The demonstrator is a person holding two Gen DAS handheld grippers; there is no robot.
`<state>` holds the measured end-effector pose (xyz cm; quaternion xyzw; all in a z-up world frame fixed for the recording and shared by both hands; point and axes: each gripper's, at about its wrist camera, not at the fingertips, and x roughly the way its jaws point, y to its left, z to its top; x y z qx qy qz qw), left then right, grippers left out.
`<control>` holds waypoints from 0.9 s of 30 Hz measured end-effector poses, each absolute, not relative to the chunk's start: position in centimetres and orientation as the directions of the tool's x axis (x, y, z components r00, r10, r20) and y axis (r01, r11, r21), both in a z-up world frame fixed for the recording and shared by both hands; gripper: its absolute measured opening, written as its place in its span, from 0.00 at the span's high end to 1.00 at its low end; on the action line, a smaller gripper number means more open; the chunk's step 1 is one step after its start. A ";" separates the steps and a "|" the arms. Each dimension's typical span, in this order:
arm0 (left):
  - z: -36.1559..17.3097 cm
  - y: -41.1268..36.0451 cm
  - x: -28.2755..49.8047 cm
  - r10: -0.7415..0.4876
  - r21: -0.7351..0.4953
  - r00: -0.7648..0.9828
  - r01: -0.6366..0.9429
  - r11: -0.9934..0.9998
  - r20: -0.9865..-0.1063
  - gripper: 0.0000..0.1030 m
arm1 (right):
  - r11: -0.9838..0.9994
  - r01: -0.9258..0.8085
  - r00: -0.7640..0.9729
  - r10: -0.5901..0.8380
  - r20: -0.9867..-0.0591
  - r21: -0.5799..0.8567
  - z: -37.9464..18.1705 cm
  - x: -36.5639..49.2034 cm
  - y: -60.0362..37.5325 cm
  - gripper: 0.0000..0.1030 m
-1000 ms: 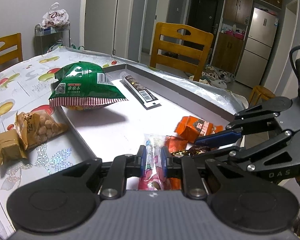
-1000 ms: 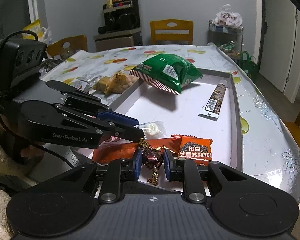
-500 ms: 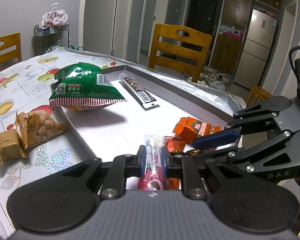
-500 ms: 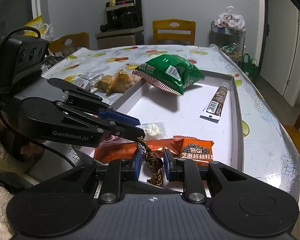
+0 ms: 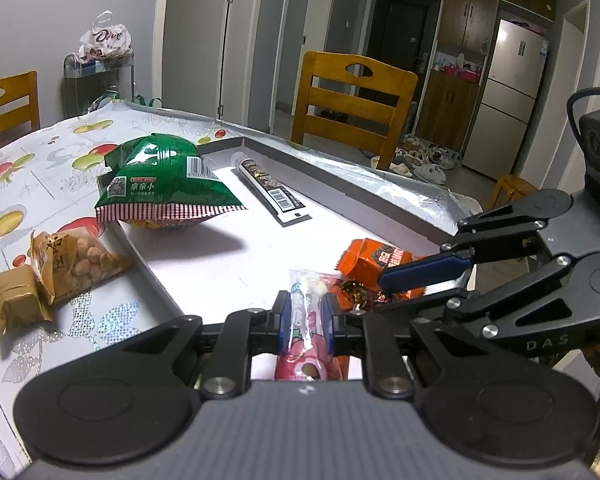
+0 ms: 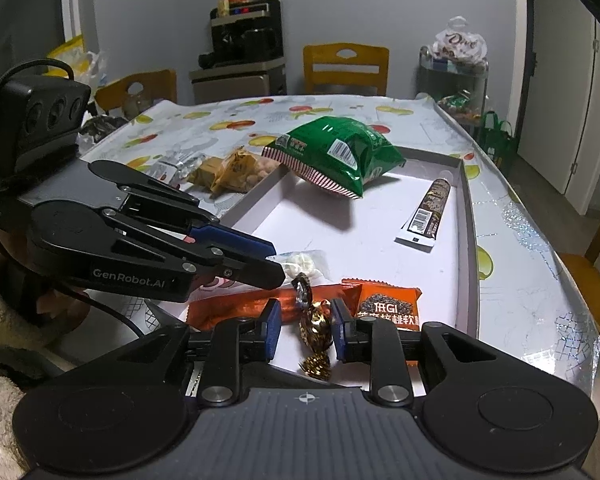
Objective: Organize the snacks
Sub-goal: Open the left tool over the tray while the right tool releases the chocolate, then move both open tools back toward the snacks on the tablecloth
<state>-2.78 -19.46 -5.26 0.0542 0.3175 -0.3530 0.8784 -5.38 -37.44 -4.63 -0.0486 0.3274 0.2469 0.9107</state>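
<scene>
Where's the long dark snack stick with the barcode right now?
In the right wrist view, the snack stick lies inside the white tray near its right wall, right of the green bag.

bare tray floor (image 6: 340, 216) behind green bag (image 6: 336, 152)

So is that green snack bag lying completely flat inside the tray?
No, the green snack bag rests tilted on the tray's far-left rim, partly overhanging.

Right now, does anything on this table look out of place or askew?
Yes: the green snack bag sits askew, propped on the white tray's rim and overhanging it. A peanut pouch and tan packet lie outside the tray.
</scene>
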 end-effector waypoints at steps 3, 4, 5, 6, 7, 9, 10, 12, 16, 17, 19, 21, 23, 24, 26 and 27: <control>-5.3 -19.5 -2.7 -0.579 -0.126 0.550 0.650 0.749 -0.602 0.84 | 0.870 -0.485 0.665 0.429 -0.611 0.083 -4.5 -5.4 -37.5 0.53; -5.3 -19.5 -2.7 -0.575 -0.125 0.554 0.646 0.753 -0.602 0.76 | 0.869 -0.487 0.668 0.433 -0.605 0.085 -4.4 -5.5 -37.6 0.46; -5.3 -19.4 -2.8 -0.572 -0.123 0.558 0.642 0.756 -0.601 0.65 | 0.870 -0.486 0.672 0.434 -0.600 0.085 -4.3 -5.6 -37.6 0.43; -5.2 -19.4 -2.8 -0.568 -0.120 0.565 0.638 0.761 -0.598 0.59 | 0.870 -0.486 0.676 0.436 -0.594 0.086 -4.2 -5.6 -37.6 0.36; -5.1 -19.3 -2.9 -0.561 -0.114 0.578 0.630 0.768 -0.593 0.51 | 0.870 -0.485 0.679 0.438 -0.589 0.088 -4.2 -5.6 -37.7 0.31; -4.9 -19.2 -3.0 -0.555 -0.107 0.593 0.621 0.776 -0.583 0.46 | 0.870 -0.485 0.681 0.441 -0.585 0.091 -4.1 -5.6 -37.8 0.30; -4.9 -19.1 -3.0 -0.558 -0.111 0.593 0.621 0.776 -0.580 0.43 | 0.871 -0.484 0.682 0.440 -0.584 0.091 -4.1 -5.6 -37.8 0.28; -4.7 -19.0 -3.1 -0.558 -0.111 0.600 0.618 0.779 -0.574 0.36 | 0.873 -0.480 0.685 0.437 -0.583 0.090 -4.1 -5.6 -37.9 0.25; -4.2 -18.7 -3.4 -0.539 -0.097 0.627 0.598 0.796 -0.563 0.24 | 0.885 -0.456 0.706 0.424 -0.567 0.094 -4.0 -5.6 -38.3 0.10; -4.0 -18.5 -3.5 -0.532 -0.090 0.638 0.590 0.802 -0.557 0.20 | 0.888 -0.449 0.714 0.423 -0.558 0.098 -3.9 -5.6 -38.4 0.07; -3.5 -18.2 -3.8 -0.519 -0.072 0.661 0.579 0.812 -0.541 0.11 | 0.893 -0.436 0.728 0.420 -0.542 0.107 -3.7 -5.6 -38.6 0.00; -2.8 -17.9 -4.2 -0.508 -0.047 0.680 0.575 0.817 -0.529 0.09 | 0.896 -0.427 0.736 0.421 -0.530 0.118 -3.5 -5.5 -38.7 0.00; -2.2 -17.7 -4.6 -0.498 -0.017 0.694 0.574 0.818 -0.520 0.09 | 0.899 -0.419 0.742 0.419 -0.523 0.126 -3.4 -5.3 -38.8 0.00; -1.8 -17.6 -4.9 -0.493 0.000 0.701 0.576 0.818 -0.515 0.08 | 0.900 -0.416 0.744 0.419 -0.520 0.130 -3.4 -5.2 -38.8 0.00; -1.0 -17.3 -5.5 -0.480 0.044 0.718 0.577 0.816 -0.503 0.08 | 0.901 -0.412 0.747 0.421 -0.515 0.138 -3.2 -5.1 -38.7 0.00; -0.6 -17.2 -5.8 -0.472 0.066 0.728 0.574 0.816 -0.497 0.08 | 0.901 -0.411 0.748 0.422 -0.511 0.143 -3.2 -5.1 -38.7 0.00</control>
